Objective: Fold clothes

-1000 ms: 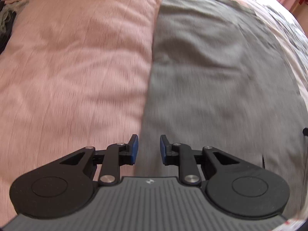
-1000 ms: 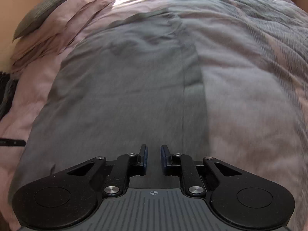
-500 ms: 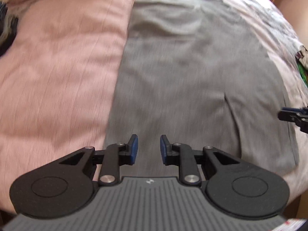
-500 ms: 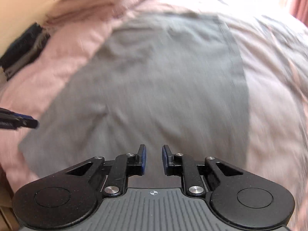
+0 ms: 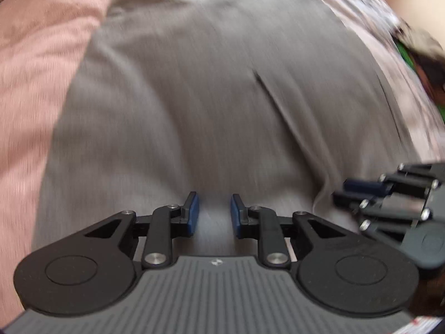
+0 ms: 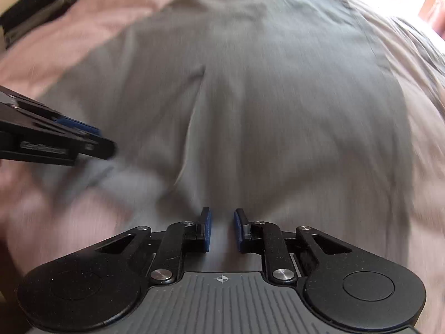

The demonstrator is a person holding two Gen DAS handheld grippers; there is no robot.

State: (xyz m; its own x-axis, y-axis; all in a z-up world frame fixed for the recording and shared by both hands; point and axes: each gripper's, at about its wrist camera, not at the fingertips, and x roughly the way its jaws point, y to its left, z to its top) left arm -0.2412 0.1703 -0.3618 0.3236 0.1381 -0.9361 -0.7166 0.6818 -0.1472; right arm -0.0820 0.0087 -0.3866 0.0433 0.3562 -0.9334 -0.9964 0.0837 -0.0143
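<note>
Across the pink bed, grey garment spread flat to near edge: thin, limp, light, likely slippery, so pinch near-edge hem corners; left gripper and right gripper slightly apart, holding nothing.

A bed with a pink, softly rumpled cover carries everything here, and a grey garment lies spread flat across it, one long crease running down its cloth. Pink cover shows along the garment's left edge and past its far end in both views. Dark folded fabric sits at the bed's far left corner, too blurred to identify.
</note>
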